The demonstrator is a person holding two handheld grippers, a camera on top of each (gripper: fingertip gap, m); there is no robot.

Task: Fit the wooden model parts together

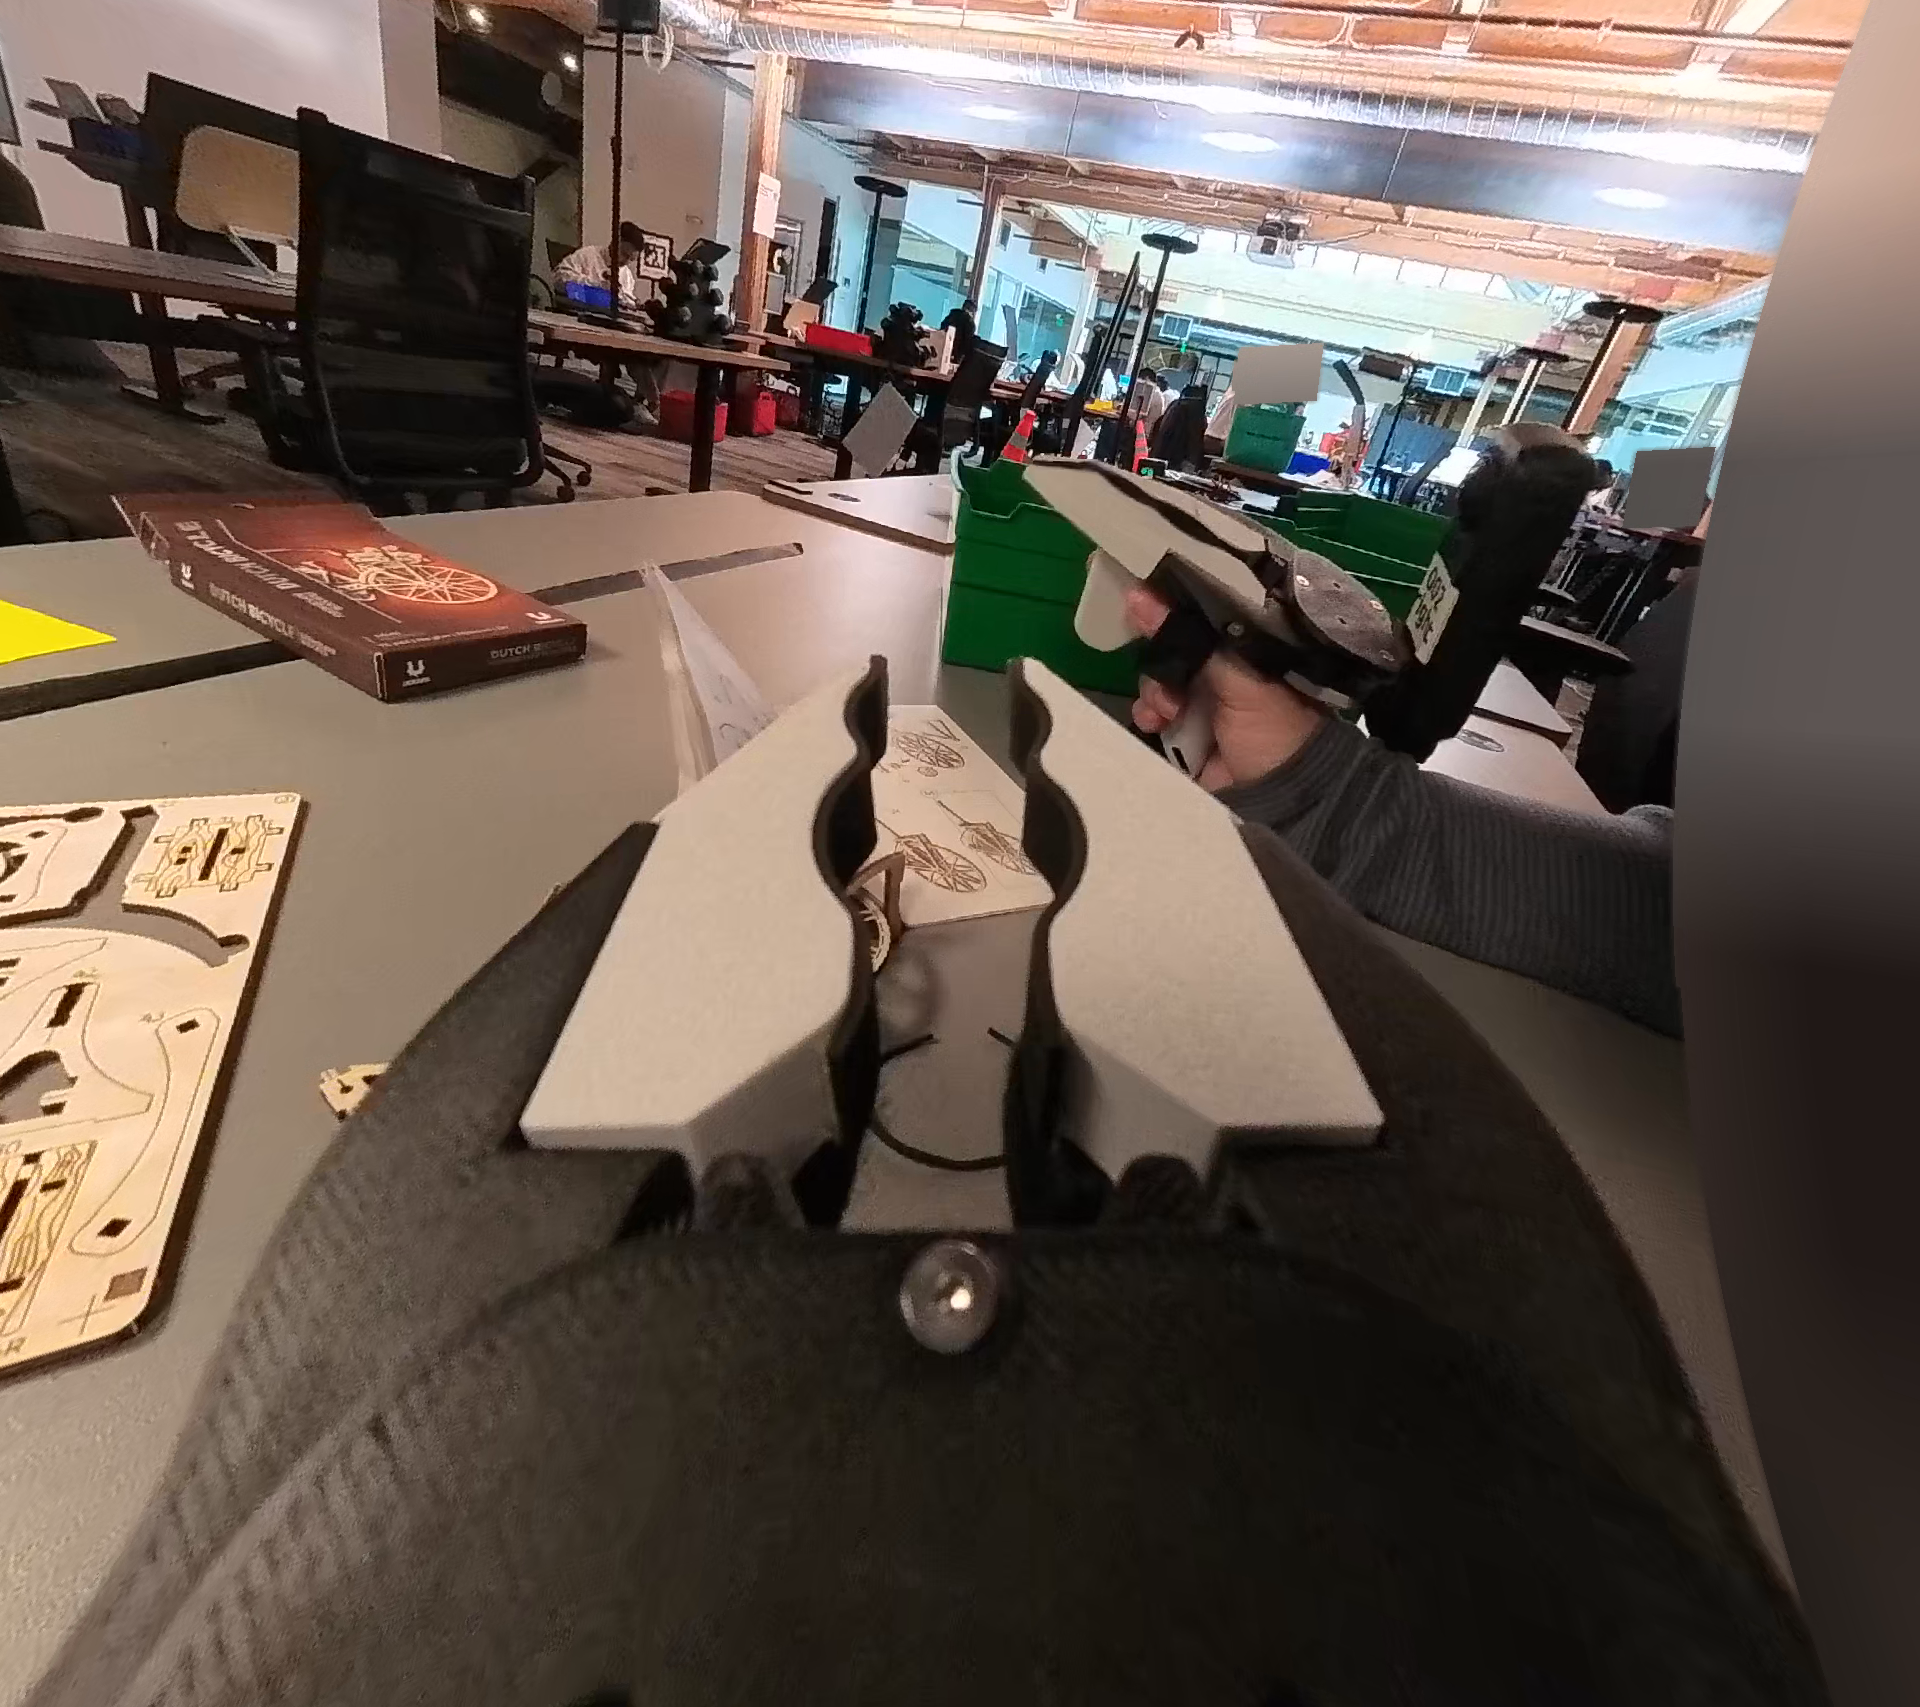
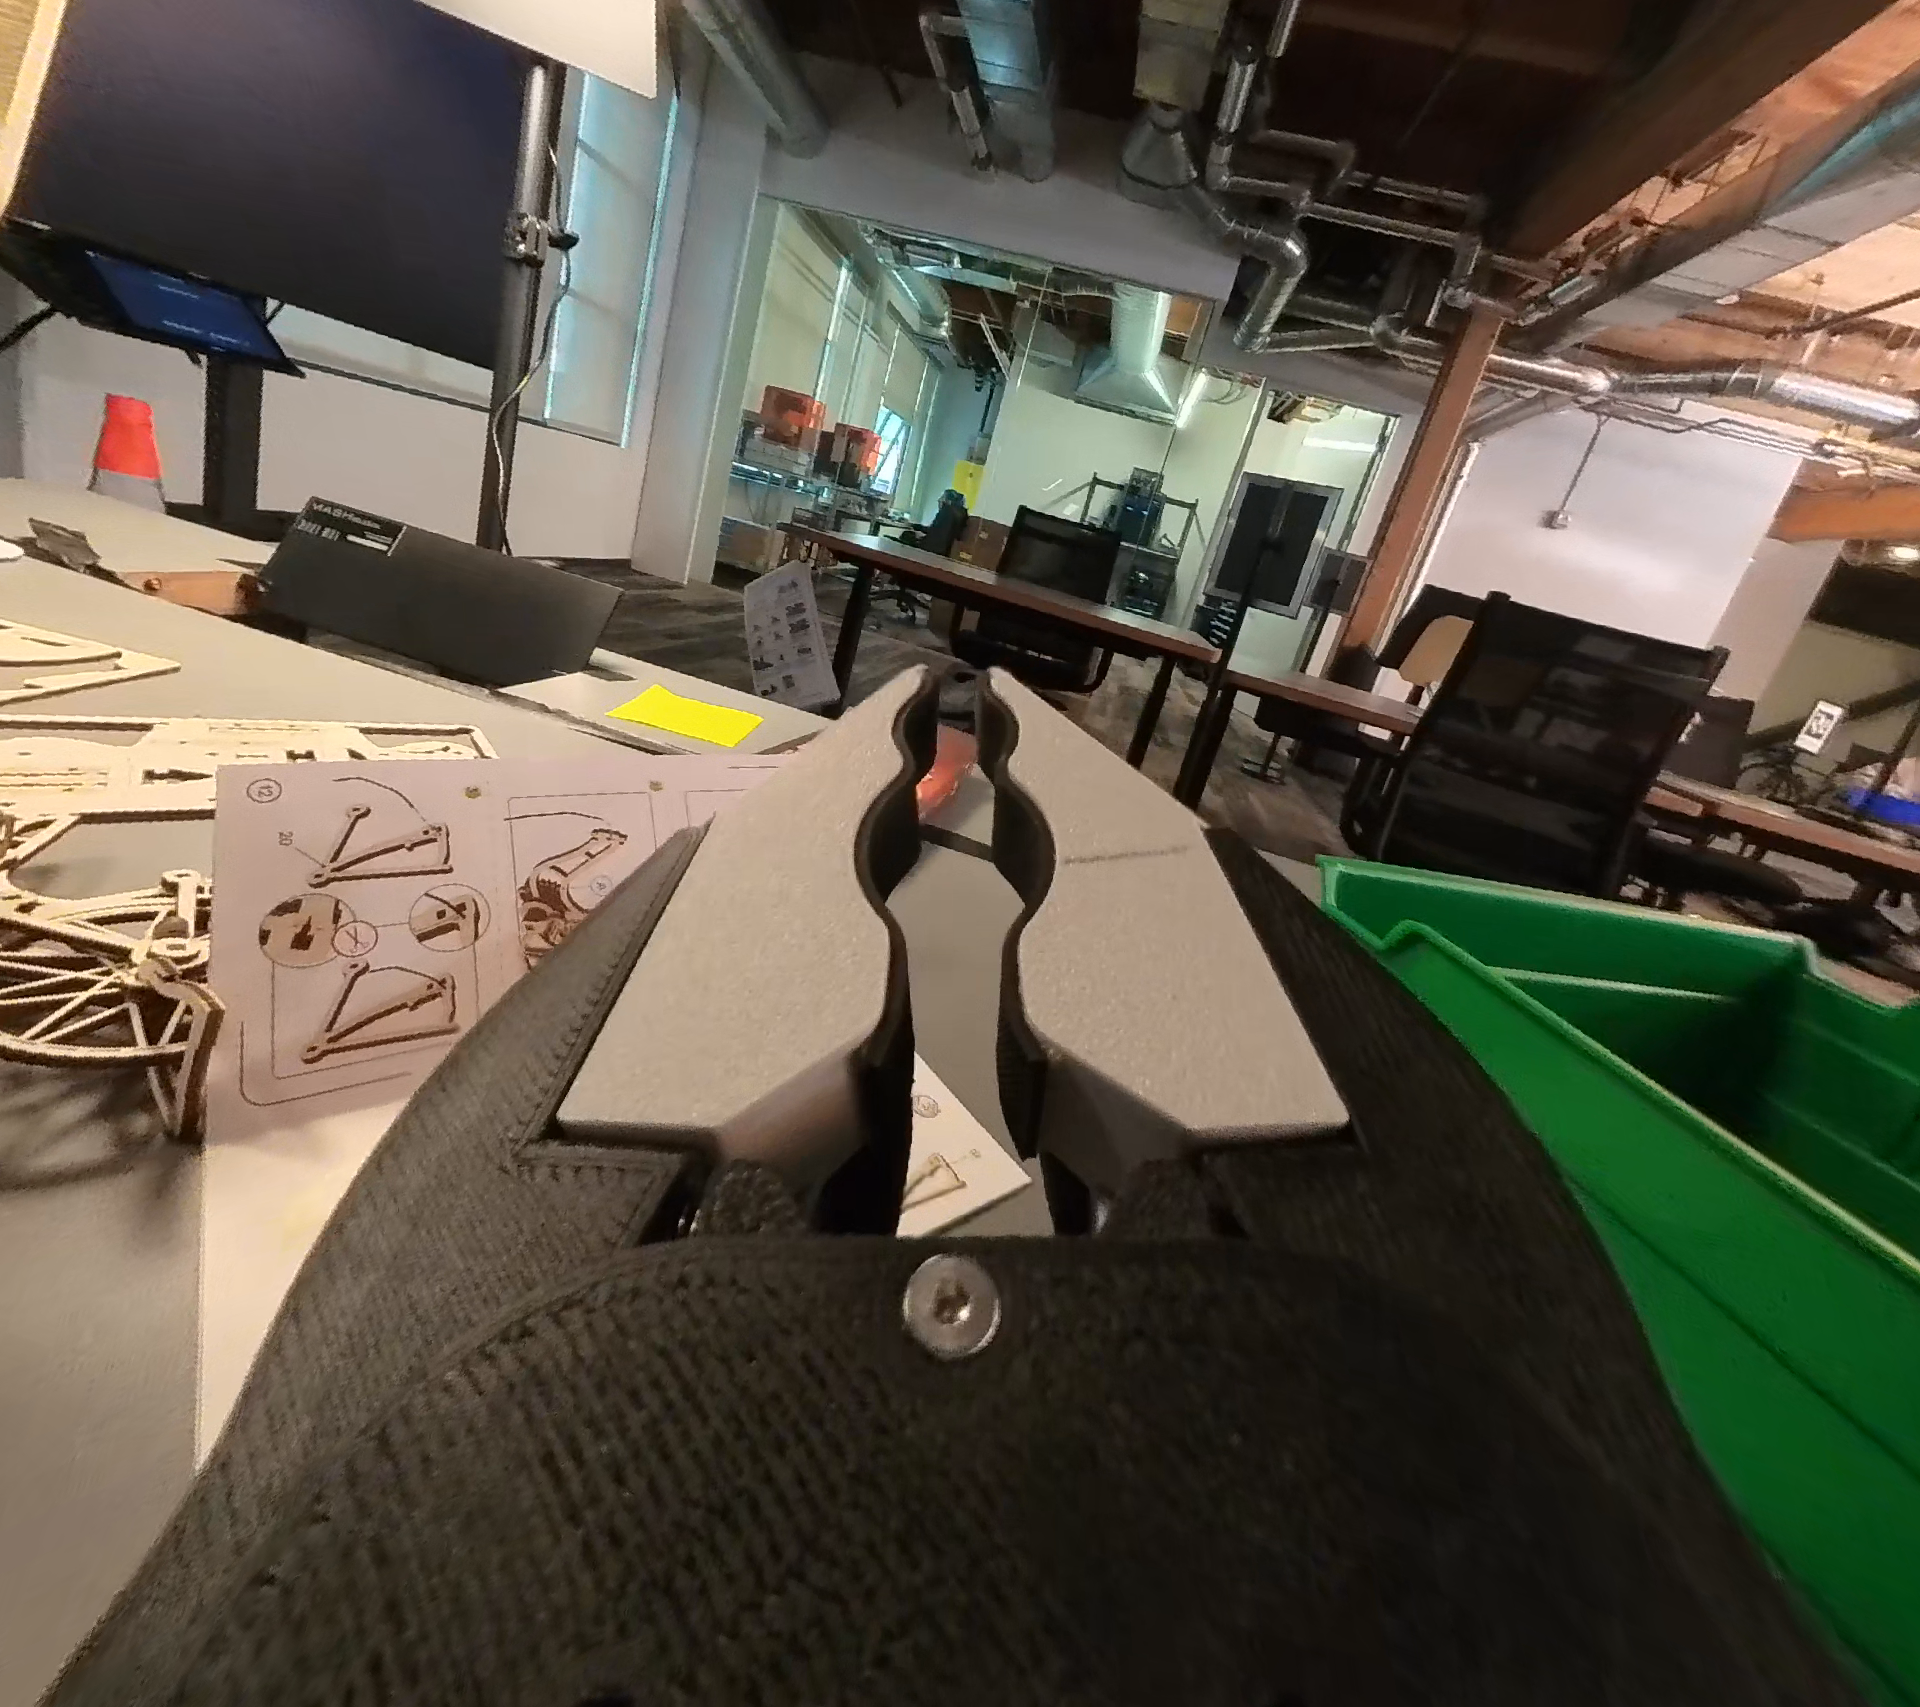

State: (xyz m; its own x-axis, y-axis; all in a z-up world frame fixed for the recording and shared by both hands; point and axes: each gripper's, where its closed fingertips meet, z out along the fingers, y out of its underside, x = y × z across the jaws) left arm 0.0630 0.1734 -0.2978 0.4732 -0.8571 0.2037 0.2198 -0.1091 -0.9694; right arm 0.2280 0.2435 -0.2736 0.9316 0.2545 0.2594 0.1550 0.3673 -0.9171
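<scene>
Partly built wooden wheel frame (image 2: 99, 992) sits near the desk's left edge; part sheets (image 1: 114, 1034) remain unfinished. Your left gripper (image 1: 945, 691) is spread and empty, right gripper (image 2: 956, 686) nearly closed on nothing.

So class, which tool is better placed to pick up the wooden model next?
Probably the left tool: open, low over the table with the wooden model between its fingers. The right tool is raised, nearly closed, empty.

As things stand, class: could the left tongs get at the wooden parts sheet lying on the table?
Probably yes. The left tongs stand open and empty, and the wooden parts sheet lies flat just to their left with nothing over it.
</scene>
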